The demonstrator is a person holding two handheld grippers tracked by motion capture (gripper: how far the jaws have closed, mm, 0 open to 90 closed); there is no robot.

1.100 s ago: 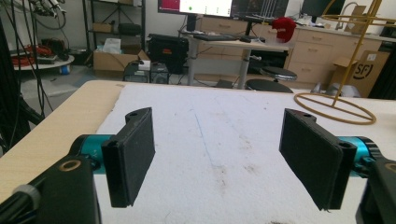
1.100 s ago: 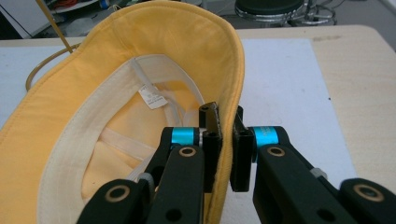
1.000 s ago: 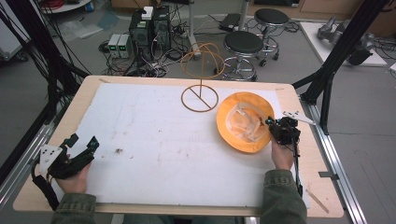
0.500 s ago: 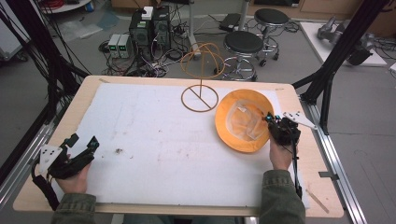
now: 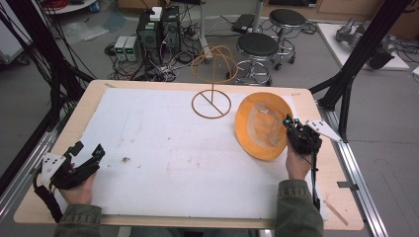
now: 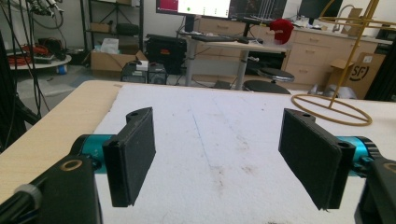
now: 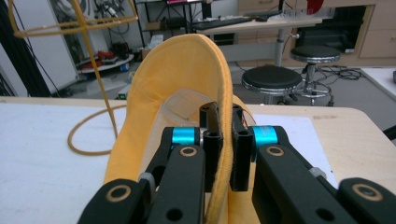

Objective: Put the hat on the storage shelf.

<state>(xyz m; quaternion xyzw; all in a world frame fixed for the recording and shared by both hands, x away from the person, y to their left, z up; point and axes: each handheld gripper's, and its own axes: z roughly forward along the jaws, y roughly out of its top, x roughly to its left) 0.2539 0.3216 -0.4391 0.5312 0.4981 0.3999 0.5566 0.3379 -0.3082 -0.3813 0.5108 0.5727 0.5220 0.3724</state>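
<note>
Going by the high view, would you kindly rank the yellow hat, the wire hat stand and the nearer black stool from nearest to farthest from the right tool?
1. Yellow hat: its brim is clamped in the right tool.
2. Wire hat stand: to the hat's left, at the table's far edge.
3. Black stool: on the floor beyond the table.

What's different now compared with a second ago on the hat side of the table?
The right gripper, clamped on the brim of the orange fabric hat, has tilted the hat up on edge; a second ago it lay flatter on the white table cover. The grip itself is unchanged. The left gripper stayed put, jaws open and empty, and the gold wire hat stand has not moved.
</note>
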